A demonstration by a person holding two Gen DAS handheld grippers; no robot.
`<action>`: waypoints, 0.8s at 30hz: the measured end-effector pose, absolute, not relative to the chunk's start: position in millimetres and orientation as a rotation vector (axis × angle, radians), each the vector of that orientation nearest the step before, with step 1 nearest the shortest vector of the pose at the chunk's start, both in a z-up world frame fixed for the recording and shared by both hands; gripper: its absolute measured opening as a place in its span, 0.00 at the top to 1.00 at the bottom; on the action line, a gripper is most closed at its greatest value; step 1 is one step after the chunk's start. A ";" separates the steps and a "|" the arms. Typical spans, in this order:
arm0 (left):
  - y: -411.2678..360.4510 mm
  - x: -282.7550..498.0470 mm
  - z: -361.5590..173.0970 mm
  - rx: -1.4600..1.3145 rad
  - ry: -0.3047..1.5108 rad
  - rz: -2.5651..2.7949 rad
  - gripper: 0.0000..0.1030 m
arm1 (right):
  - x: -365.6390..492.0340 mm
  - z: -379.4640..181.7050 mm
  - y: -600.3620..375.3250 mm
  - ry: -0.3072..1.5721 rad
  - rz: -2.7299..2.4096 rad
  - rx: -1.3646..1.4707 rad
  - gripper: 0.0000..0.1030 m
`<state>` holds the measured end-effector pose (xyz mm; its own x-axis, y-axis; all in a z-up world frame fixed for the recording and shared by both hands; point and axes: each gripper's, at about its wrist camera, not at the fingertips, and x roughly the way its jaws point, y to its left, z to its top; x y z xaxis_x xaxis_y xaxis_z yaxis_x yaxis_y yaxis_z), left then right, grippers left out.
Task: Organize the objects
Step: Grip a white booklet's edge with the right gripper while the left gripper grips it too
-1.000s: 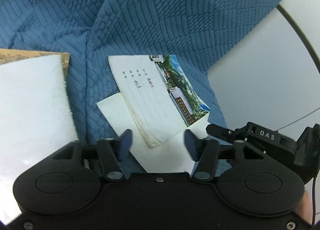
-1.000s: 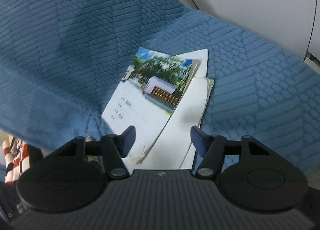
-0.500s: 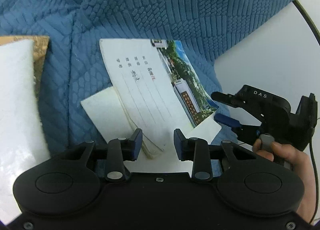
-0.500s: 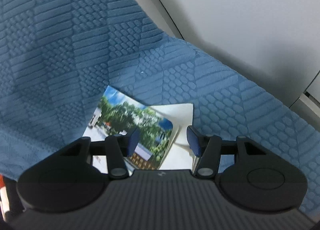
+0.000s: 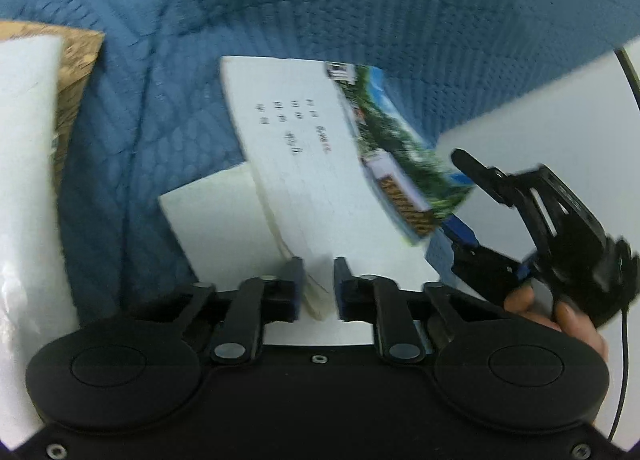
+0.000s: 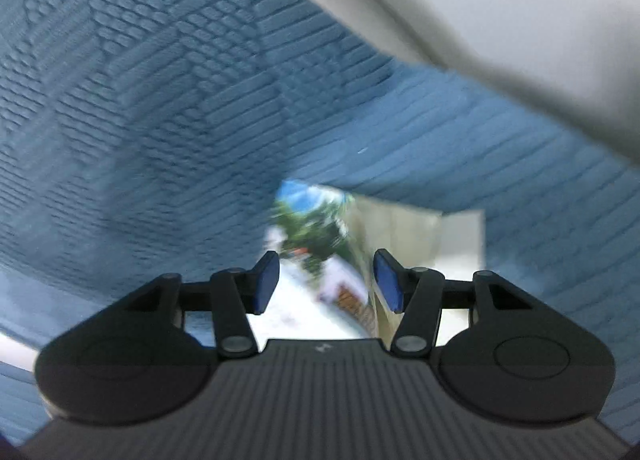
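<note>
The left gripper (image 5: 317,285) has just been closing and now pinches the near corner of the notebook (image 5: 304,184) on the blue cloth (image 5: 280,0), the right gripper (image 6: 322,280) stays open around its picture edge, so loose pages might slip out.

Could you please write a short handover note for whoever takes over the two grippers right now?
Left gripper: jaws have just been closing around the near corner of the booklet; whether the pads press it yet is unclear.
Right gripper: open, with the booklet's photo edge between its fingers, not clamped.
The booklet lies on the blue cloth, partly over a white sheet. A white pad is at the left.
Done: both grippers positioned at the booklet.
Left: secure the grip, lift it, place it.
</note>
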<state>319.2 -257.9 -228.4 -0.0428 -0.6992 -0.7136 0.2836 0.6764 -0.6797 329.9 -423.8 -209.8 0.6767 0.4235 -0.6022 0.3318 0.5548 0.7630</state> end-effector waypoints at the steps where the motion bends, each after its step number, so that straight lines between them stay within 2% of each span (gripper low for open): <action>1: -256.5 320.9 -230.3 -0.399 1.412 -0.817 0.88 | 329.4 -212.3 -421.3 0.869 0.089 1.043 0.53; 8: -247.9 325.8 -234.8 -0.474 1.447 -0.795 0.88 | 323.4 -233.8 -394.1 0.970 0.113 1.090 0.69; 16: -239.6 335.6 -236.7 -0.554 1.478 -0.767 0.87 | 309.5 -247.9 -368.4 1.033 0.062 1.094 0.94; 17: -238.0 337.2 -235.0 -0.560 1.473 -0.766 0.84 | 309.8 -248.3 -367.6 1.034 0.059 1.092 0.95; 20: -233.5 342.1 -230.7 -0.601 1.465 -0.765 0.51 | 311.7 -243.4 -363.4 1.022 0.074 1.092 0.96; 24: -222.1 348.7 -225.7 -0.704 1.462 -0.786 0.41 | 307.5 -230.4 -367.9 0.970 0.126 1.131 0.96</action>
<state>348.7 -222.1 -225.7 -0.0426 -0.8136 -0.5798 0.0350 0.5788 -0.8147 307.5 -367.9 -230.4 0.6040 0.5376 -0.5883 0.3699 0.4648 0.8045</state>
